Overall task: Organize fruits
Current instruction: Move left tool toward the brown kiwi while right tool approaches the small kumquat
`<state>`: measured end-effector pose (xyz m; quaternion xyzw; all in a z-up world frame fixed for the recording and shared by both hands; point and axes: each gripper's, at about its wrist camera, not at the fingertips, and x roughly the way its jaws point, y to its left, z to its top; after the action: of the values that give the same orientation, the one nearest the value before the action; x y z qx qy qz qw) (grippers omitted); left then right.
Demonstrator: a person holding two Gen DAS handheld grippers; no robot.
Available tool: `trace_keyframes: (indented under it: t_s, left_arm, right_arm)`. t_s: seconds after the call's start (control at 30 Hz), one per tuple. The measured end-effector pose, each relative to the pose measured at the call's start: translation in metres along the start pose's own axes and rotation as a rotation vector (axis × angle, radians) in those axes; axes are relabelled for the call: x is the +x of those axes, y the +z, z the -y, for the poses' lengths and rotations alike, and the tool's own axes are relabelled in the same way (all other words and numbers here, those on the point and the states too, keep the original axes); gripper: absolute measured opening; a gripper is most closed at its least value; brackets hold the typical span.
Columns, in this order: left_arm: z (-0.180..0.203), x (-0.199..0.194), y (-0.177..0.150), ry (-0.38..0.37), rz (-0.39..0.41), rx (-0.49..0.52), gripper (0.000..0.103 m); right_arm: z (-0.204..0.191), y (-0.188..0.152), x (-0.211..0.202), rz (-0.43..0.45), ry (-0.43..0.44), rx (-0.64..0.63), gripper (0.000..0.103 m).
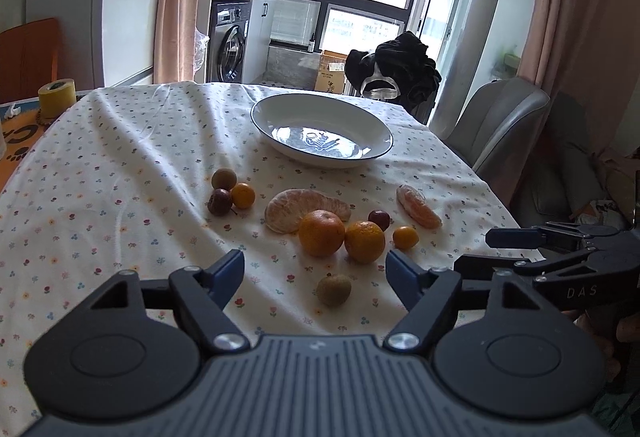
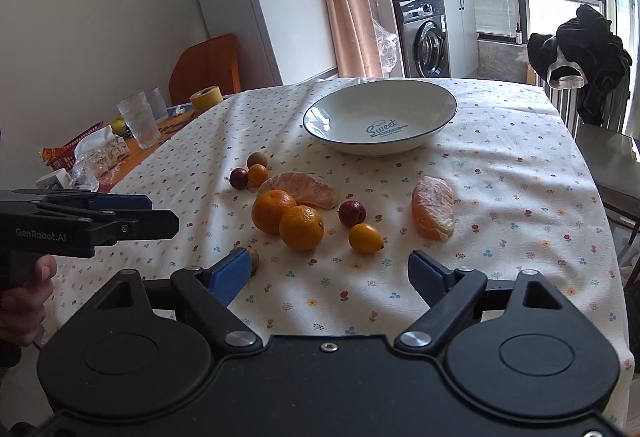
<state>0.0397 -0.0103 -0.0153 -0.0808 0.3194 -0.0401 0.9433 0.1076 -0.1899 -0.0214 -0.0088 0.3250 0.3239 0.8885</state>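
Note:
A white bowl [image 1: 320, 131] [image 2: 380, 117] with a dark rim stands empty at the far side of the floral tablecloth. In front of it lie two whole oranges [image 1: 321, 233] [image 2: 301, 228], two peeled orange pieces [image 1: 304, 208] [image 2: 433, 213], small kumquats [image 2: 365, 238], dark red fruits [image 2: 352, 213] and brownish longans [image 1: 333, 289]. My left gripper [image 1: 315, 273] is open just above the near longan, nothing between its fingers. My right gripper [image 2: 328, 277] is open over bare cloth near the kumquat. Each gripper shows at the side of the other's view.
Glasses [image 2: 142, 119], a yellow tape roll [image 1: 57, 97] and snack bags [image 2: 100, 157] crowd the table's left end. A grey chair [image 1: 496, 121] stands at the right, another chair with black clothing [image 2: 580, 53] behind the table. A washing machine [image 1: 230, 45] is beyond.

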Motion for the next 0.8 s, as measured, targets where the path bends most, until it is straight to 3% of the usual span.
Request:
trace_keyframes:
  t_s: [0.17,0.6,0.73,0.8]
  left_arm:
    - [0.004,0.02,-0.002,-0.015,-0.037,-0.01,0.059]
    - [0.011,0.058,-0.009,-0.013,-0.124,-0.022,0.045]
    - [0.008,0.07,-0.013,-0.012,-0.171,-0.049,0.024]
    - [0.005,0.071,-0.013,-0.011,-0.165,-0.064,0.024]
  right_arm:
    - [0.005,-0.002,0.008,-0.009,0.006,-0.008,0.074]
    - [0.019,-0.006,0.031,-0.048,0.015,-0.011,0.063]
    - [0.022,-0.005,0.04,-0.058,0.015,-0.005,0.062]
    - [0.024,-0.005,0.045,-0.061,0.01,-0.007,0.061]
